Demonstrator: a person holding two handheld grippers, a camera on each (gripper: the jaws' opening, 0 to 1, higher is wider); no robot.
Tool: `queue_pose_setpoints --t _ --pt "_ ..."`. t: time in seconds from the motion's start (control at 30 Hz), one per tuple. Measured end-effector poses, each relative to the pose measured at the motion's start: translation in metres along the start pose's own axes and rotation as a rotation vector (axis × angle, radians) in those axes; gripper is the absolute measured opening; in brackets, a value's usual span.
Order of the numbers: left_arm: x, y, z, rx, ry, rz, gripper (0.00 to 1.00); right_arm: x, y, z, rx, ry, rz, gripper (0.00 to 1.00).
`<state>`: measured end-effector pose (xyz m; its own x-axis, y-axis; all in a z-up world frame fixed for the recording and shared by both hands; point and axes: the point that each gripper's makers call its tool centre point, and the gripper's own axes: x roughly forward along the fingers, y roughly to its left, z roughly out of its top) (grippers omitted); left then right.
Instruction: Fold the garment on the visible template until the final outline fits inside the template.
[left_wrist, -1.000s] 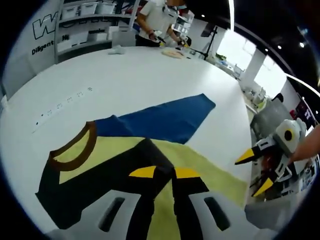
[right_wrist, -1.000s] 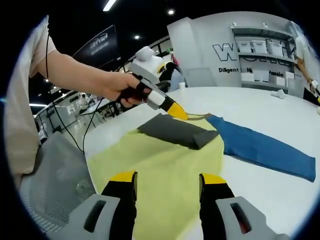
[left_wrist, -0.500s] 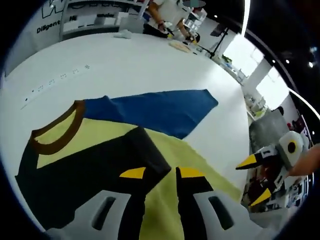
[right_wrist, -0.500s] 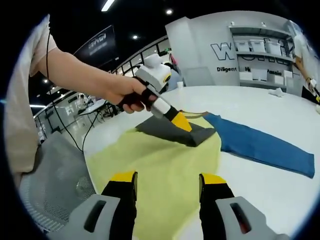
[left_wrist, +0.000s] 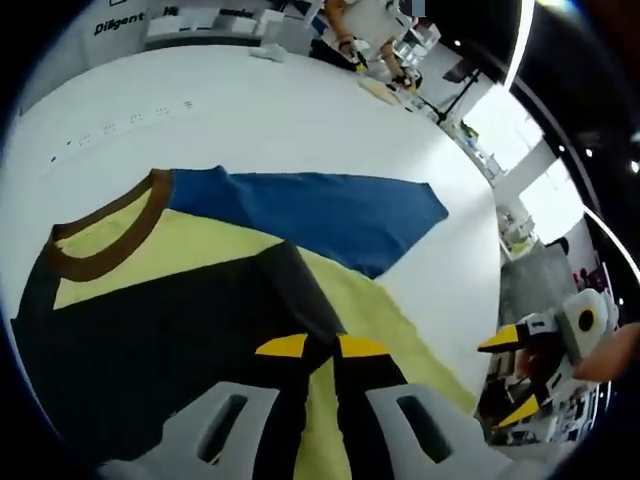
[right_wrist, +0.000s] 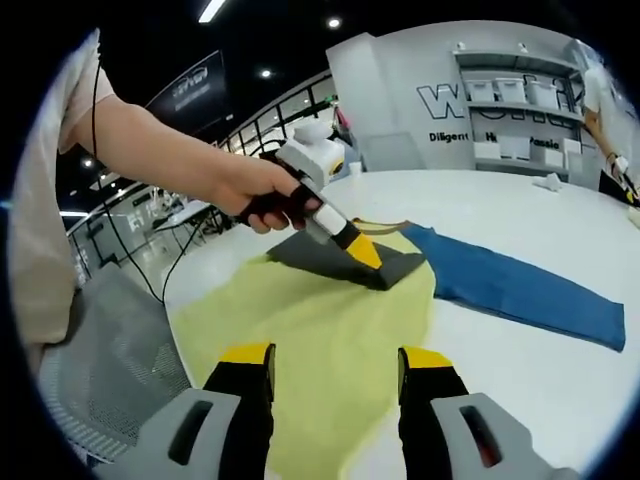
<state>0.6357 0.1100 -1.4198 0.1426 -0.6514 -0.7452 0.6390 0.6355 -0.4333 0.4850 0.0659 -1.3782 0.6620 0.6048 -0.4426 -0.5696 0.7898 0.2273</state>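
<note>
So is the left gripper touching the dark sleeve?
Touching. The right gripper view shows the left gripper with its yellow tips pressed onto the dark sleeve.

We see a large white table spreading ahead of the right claw, and beyond it a grey wall with big lettering and white shelving holding bins. Above the claw, the ceiling is dark, with a strip light and round spots. Left of the claw stands what seems to be a grey mesh chair. Far ahead of the left claw, bright windows glow.
</note>
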Motion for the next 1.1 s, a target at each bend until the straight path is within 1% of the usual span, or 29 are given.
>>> queue_pose_setpoints --t 0.03,0.23,0.27,0.3,0.33,0.4,0.47,0.53,0.57,0.63,0.73,0.8,0.83,0.9,0.97,1.03,1.07,1.1 --pt "0.0 0.0 0.0 0.003 0.001 0.0 0.02 0.0 0.0 0.0 -0.001 0.001 0.0 0.46" --pt "-0.001 -0.006 0.008 0.026 -0.03 -0.016 0.01 0.0 0.0 0.0 0.002 -0.001 0.0 0.45" --pt "-0.001 -0.006 0.008 0.032 -0.026 -0.01 0.01 0.0 0.0 0.0 0.002 -0.001 0.0 0.45" --pt "-0.004 0.002 0.005 0.063 -0.004 0.04 0.01 0.001 0.0 -0.001 0.002 -0.001 0.0 0.45" --pt "-0.005 0.005 0.003 0.071 0.001 0.05 0.02 0.001 0.0 -0.001 0.003 0.0 0.001 0.45" --pt "-0.003 0.005 0.0 0.002 0.004 0.026 0.05 0.001 0.0 -0.001 0.001 -0.001 0.004 0.45" --pt "-0.003 0.009 0.001 0.002 -0.002 0.04 0.12 0.001 0.0 0.0 0.001 -0.004 0.002 0.45" --pt "-0.001 0.007 0.001 -0.021 -0.003 0.03 0.16 0.001 0.0 0.0 0.003 -0.001 0.002 0.45" --pt "0.0 0.006 0.001 -0.019 -0.001 0.031 0.16 0.001 0.0 -0.001 0.002 0.0 0.001 0.45" --pt "0.003 0.003 0.001 -0.021 0.0 0.024 0.14 0.001 0.0 -0.001 0.003 -0.002 0.001 0.45" --pt "0.008 -0.001 -0.001 -0.027 0.008 0.012 0.08 0.0 -0.001 -0.002 0.005 -0.001 -0.003 0.45" --pt "0.009 -0.002 -0.004 -0.02 0.021 0.013 0.02 -0.002 -0.001 -0.002 0.007 -0.001 -0.005 0.45" --pt "0.009 -0.001 -0.001 -0.012 0.007 0.022 0.01 -0.002 -0.002 -0.003 0.006 0.0 -0.007 0.45" --pt "0.007 -0.006 -0.001 -0.005 0.01 0.003 0.01 -0.003 -0.003 -0.003 0.009 0.0 -0.009 0.45" --pt "0.006 -0.007 0.003 0.005 -0.002 0.004 0.01 -0.003 -0.002 -0.003 0.01 0.001 -0.01 0.45" --pt "0.005 -0.006 0.004 0.006 -0.004 0.013 0.01 -0.003 -0.002 -0.003 0.01 -0.001 -0.01 0.45" --pt "0.004 -0.004 0.004 0.019 0.001 0.022 0.01 -0.003 -0.002 -0.003 0.008 -0.001 -0.009 0.45" --pt "0.004 -0.002 0.003 0.015 0.003 0.023 0.01 -0.002 -0.002 -0.003 0.008 0.0 -0.008 0.45"
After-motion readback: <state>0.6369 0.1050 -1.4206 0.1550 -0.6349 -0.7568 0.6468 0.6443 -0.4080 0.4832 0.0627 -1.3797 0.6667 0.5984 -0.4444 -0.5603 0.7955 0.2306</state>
